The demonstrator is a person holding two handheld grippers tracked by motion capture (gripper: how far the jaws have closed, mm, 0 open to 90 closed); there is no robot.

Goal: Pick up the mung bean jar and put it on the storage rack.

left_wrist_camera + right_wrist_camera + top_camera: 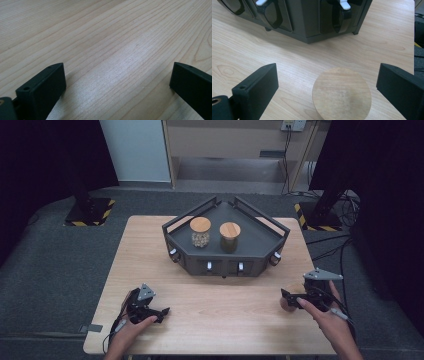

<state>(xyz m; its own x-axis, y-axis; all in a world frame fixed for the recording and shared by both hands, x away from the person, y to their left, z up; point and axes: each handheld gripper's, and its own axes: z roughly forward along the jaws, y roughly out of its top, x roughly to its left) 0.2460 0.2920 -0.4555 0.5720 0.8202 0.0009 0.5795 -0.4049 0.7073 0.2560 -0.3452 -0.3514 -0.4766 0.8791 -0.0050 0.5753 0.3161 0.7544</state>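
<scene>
At the near edge of the pale, straight-grained wooden table (210, 320), the left gripper (161, 312) is held low over bare wood, its two blocky matte-black jaws spread wide apart with nothing between them. At the near right, the right gripper (327, 82) is seen with its jaws likewise wide apart, and a round wooden-lidded jar (342, 93) stands on the table between them, touched by neither pad. The lid's flat disc top shows fine grain and a smooth rim. Farther back, a dark grey angular tray (260, 237) with raised rails and small white-tipped latches along its front is set at the table's middle. Two more cylindrical jars with round wooden lids are seen upright inside it: a clear glass jar (200, 232) on the left and a darker jar (230, 237) just beside it.
</scene>
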